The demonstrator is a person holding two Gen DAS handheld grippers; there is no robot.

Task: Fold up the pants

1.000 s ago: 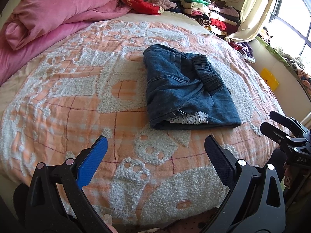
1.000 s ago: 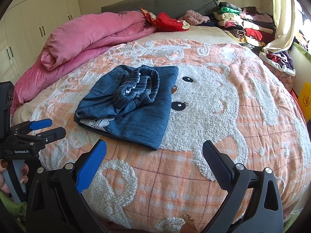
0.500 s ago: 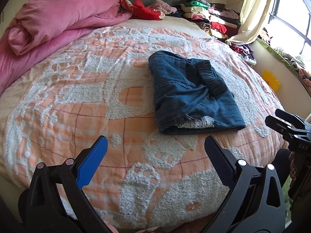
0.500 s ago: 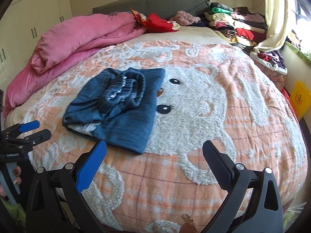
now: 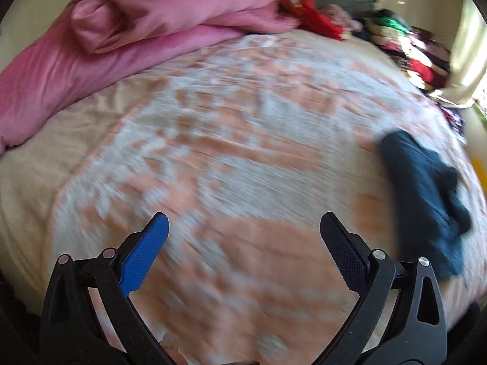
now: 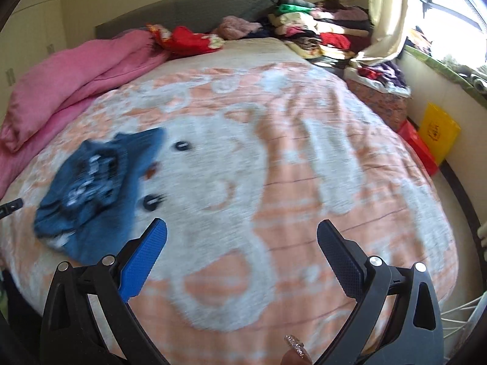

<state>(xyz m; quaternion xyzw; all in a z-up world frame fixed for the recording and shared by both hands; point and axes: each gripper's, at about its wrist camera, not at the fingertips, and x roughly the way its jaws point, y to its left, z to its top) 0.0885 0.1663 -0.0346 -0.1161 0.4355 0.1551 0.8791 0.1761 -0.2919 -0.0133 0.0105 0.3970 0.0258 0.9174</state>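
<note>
The folded blue denim pants lie on the peach bedspread, at the far right of the blurred left wrist view. In the right wrist view the pants lie at the left, beside the bear face. My left gripper is open and empty above the bedspread, well left of the pants. My right gripper is open and empty above the bear pattern, right of the pants. The tip of the left gripper shows at the left edge of the right wrist view.
A pink duvet is piled at the bed's left. Stacked clothes sit at the head end by a curtain. A yellow bag and a red box stand on the floor at the right.
Both grippers have swung away from the pants: the left view turned left, the right view turned right. The pants lie where they were. Both views are motion-blurred.
</note>
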